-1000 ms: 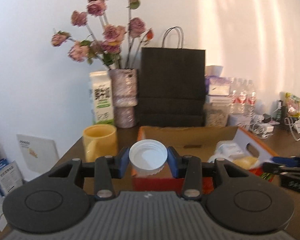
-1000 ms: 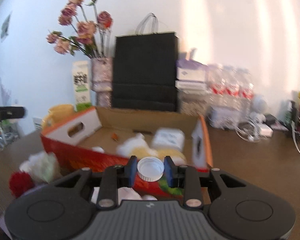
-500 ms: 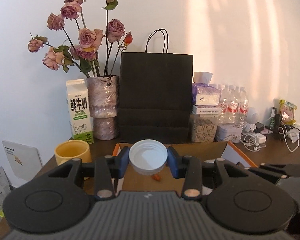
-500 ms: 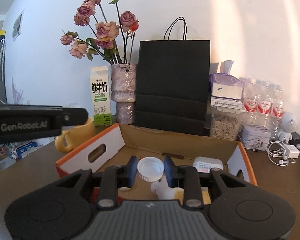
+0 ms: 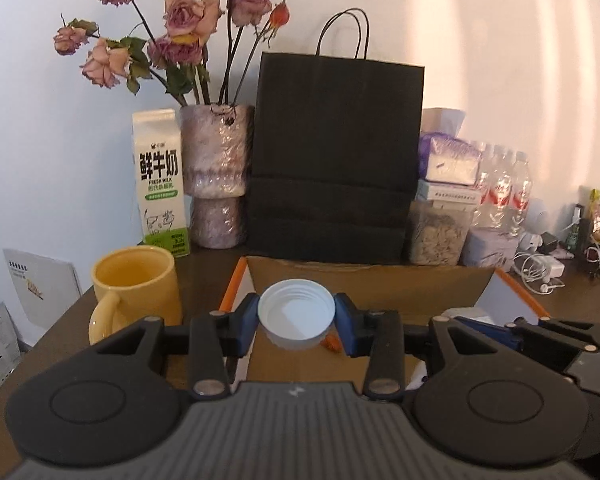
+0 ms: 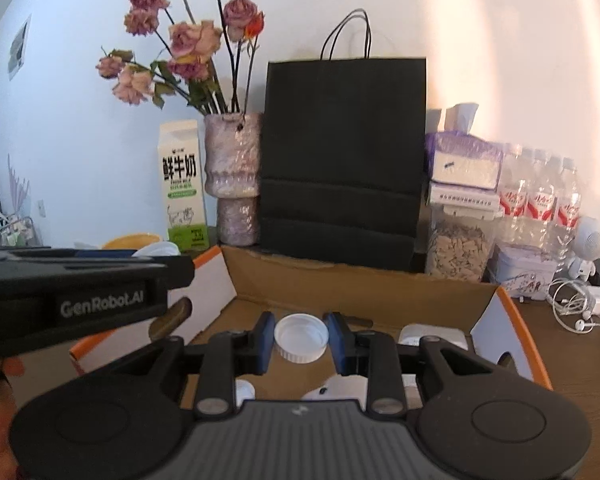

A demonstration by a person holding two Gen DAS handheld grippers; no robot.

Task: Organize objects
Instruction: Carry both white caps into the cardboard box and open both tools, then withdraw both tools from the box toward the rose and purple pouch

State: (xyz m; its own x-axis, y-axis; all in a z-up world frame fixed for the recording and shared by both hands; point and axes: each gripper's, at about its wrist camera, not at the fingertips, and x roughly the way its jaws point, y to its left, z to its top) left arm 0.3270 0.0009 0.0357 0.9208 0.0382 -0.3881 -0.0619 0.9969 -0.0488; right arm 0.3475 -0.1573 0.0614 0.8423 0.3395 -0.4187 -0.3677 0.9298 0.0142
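Left gripper [image 5: 296, 318]: blue pads pinched on either side of a wide white screw cap [image 5: 296, 314], held open side up with its inner threads showing, carried level over the near left part of the cardboard box [image 5: 364, 280]; the side grip keeps the shallow cap from tipping. Right gripper [image 6: 301, 338]: pads closed on a smaller white ribbed cap [image 6: 301, 338], likewise open side up, hanging over the box's brown floor; the two caps are well apart, one per hand, which suggests a paired drop into the same container. Box: open tray with orange-edged white flaps folded outward, a few pale items already lying on its floor, too hidden by the gripper bodies to name; it seems to serve as the collecting place for the loose things being tidied. Beside the box, left: yellow mug [image 5: 134, 286], standing upright on the dark wooden table [image 5: 572, 304]. Behind the box, against the wall: milk carton [image 5: 160, 184], vase of dried roses [image 5: 216, 176], black paper bag [image 5: 336, 160], tissue pack, seed jar and water bottles [image 5: 504, 184], all clear of the work. Judgement: both caps appear ready for release into the box.
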